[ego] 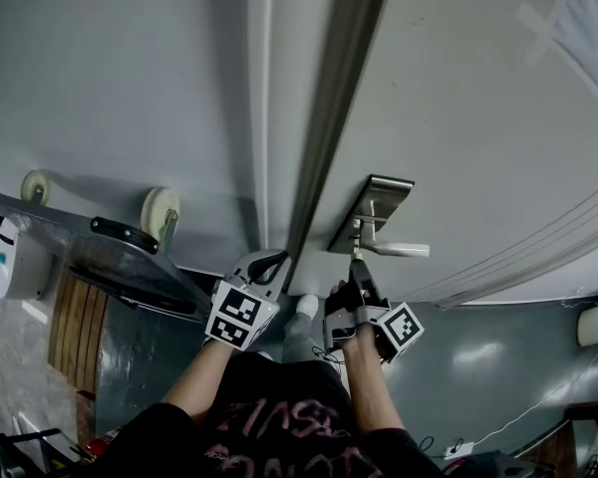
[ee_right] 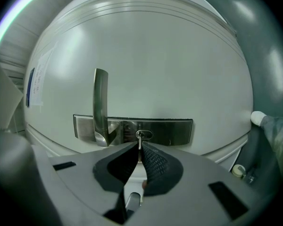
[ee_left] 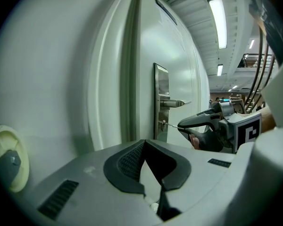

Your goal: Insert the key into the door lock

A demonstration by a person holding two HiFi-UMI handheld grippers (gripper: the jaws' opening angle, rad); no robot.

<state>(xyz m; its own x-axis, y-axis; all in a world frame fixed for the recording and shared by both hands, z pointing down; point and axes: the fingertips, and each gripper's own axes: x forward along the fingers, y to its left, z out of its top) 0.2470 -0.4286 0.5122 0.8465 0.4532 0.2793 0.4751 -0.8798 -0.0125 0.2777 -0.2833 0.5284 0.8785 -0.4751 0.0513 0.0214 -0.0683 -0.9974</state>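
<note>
My right gripper (ee_right: 139,150) is clamped on a thin metal key (ee_right: 139,144). Its ribbed dark pads (ee_right: 155,161) pinch the key so that the blade juts straight ahead of the jaws. The blade's tip meets the small round keyhole (ee_right: 143,135), set in a long brushed-steel lock plate (ee_right: 174,131) on the smooth, pale door (ee_right: 155,65). How deep the blade sits I cannot quite tell. A flat steel lever handle (ee_right: 101,98) stands out from the plate just beside the keyhole. My left gripper (ee_left: 144,142) is held off to the side of the plate. Its dark rubbery jaws are together at the tips with nothing between them, and it faces the door's edge.
</note>
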